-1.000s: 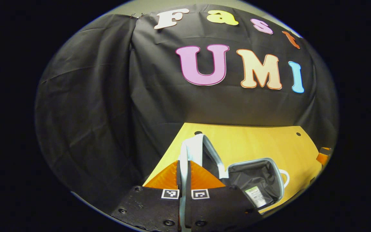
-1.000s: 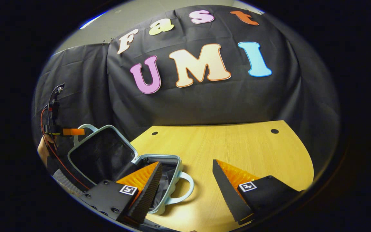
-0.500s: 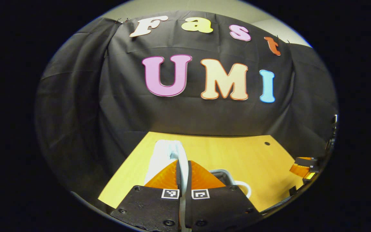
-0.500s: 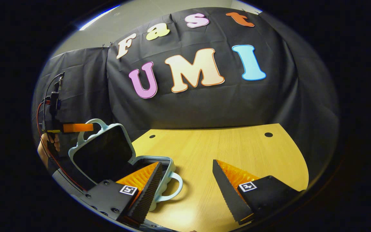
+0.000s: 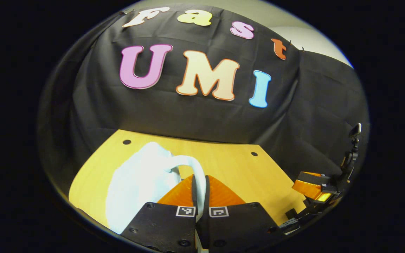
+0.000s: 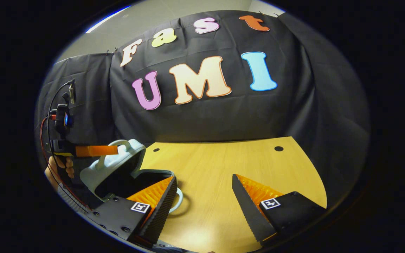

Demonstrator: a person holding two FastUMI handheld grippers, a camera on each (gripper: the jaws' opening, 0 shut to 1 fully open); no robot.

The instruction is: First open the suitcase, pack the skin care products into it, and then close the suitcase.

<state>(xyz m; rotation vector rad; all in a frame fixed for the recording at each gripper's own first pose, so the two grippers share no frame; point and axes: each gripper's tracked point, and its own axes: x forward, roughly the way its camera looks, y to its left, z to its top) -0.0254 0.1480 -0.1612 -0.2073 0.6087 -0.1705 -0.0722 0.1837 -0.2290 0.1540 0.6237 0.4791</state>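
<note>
1. The left gripper (image 5: 199, 182) has its jaws closed on the thin handle (image 5: 192, 167) of the suitcase lid (image 5: 139, 182), seen close up in the left gripper view.
2. In the right gripper view, the suitcase (image 6: 125, 172) sits at the left part of the tabletop (image 6: 223, 165), its lid tilted partway over the base, dark lining visible in the gap.
3. A hand (image 6: 63, 167) holds the left gripper (image 6: 116, 150) at the lid's handle.
4. The right gripper (image 6: 204, 202) hovers with jaws wide open, gripping nothing, just right of the suitcase.
</note>
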